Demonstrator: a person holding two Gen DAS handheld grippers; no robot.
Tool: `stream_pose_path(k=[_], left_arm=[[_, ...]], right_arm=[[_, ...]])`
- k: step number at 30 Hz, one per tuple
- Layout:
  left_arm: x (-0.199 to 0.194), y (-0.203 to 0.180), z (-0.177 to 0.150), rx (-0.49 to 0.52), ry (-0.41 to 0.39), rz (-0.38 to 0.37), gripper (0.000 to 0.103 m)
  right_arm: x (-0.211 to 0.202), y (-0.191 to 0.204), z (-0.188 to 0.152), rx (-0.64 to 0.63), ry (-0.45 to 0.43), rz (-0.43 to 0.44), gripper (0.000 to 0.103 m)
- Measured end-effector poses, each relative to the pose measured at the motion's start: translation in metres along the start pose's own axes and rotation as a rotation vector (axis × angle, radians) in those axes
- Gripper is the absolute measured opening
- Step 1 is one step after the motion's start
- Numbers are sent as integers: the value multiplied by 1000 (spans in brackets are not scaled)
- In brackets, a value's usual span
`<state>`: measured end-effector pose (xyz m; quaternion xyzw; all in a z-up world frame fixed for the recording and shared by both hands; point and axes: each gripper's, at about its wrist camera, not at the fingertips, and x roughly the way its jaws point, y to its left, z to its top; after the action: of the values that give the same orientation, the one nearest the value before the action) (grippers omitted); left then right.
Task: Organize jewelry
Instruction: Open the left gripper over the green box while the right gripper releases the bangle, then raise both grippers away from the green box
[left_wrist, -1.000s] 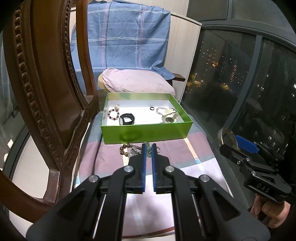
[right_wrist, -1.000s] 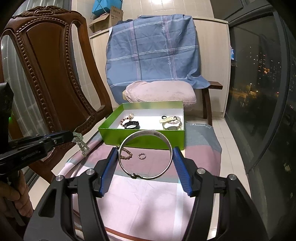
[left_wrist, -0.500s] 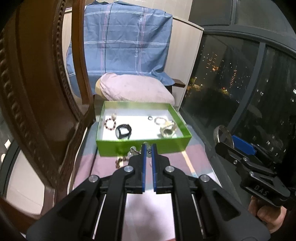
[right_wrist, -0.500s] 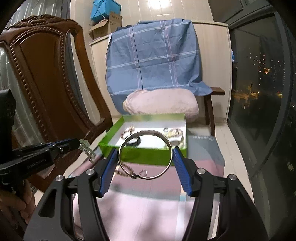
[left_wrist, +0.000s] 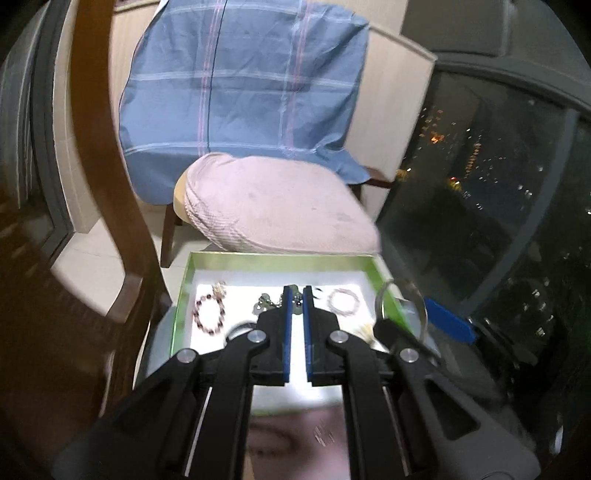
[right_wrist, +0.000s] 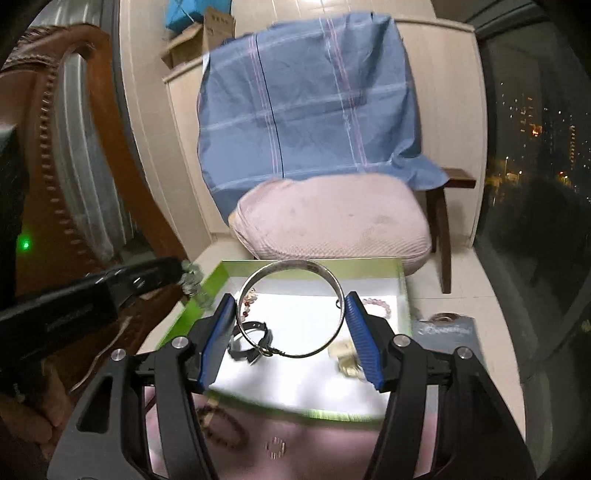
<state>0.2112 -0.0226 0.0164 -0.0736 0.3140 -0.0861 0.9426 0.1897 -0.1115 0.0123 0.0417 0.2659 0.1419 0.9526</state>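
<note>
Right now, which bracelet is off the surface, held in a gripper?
The plain silver bangle, clamped between the right gripper's blue pads over the green box. The beaded bracelets lie loose.

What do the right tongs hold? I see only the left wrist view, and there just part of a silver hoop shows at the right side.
Observer: A whole silver bangle, clamped across its width between the blue pads of the right tongs.
Operator: Does any jewelry lie outside the green box?
Observer: Yes. A dark bead bracelet lies on the pink cloth in front of the green box. Your tongs hide it from you.
Operator: What hangs from my left tongs?
Observer: A small pale green and silver piece dangles from the left tongs, by the box's left wall.
</note>
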Motion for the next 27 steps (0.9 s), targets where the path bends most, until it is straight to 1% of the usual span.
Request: stream_pose_path(k=[2,4,6,9,10,11,12,13,14,15,16,18,20,21,22,24,25,27], left_arm=[[33,10,9,-20,42,5,6],[54,16,12,-26,61,15,6],[71,23,13,-35,77,12,6],[87,29,14,-50,90,12,6],[91,30,15,-46,95,2,6],[93,30,15,-38,96,6,14],[92,30,15,-32,91,18,28],[89,30,16,-34,79,36,63],[83,30,18,-38,56,48,74],[69,30,22,-40,14,60,74],[58,28,26,-33,-4,64,76],[29,23,33,-12,-34,79,79],[-8,17,37,-3,-90,88,92],[-23,15,37,-3,-112,92,94],[-45,12,36,-8,-141,97,95],[-76,8,25,-27,-172,91,99],[-94,7,9,-35,-181,74,99],[-114,4,-23,-18,-178,64,99]], right_arm=[[30,-1,0,-13,41,-18,60],[51,-5,-2,6,72,-22,60],[70,-10,-5,24,104,-24,60],[86,-9,-6,-1,125,-41,60],[89,-8,-5,-7,131,-43,60],[92,-9,-3,-12,134,-46,63],[94,-9,0,-15,137,-46,67],[93,-11,4,-12,141,-47,73],[88,-13,8,-4,127,-49,76],[79,-16,13,9,102,-57,78],[73,-18,17,18,87,-66,81],[46,-25,27,59,37,-75,84],[15,-33,34,108,-21,-78,86],[2,-35,36,131,-42,-74,86],[-19,-39,36,167,-73,-63,87],[-59,-39,26,198,-122,-49,89],[-73,-38,21,199,-138,-55,90],[-110,-27,2,164,-162,-55,91]])
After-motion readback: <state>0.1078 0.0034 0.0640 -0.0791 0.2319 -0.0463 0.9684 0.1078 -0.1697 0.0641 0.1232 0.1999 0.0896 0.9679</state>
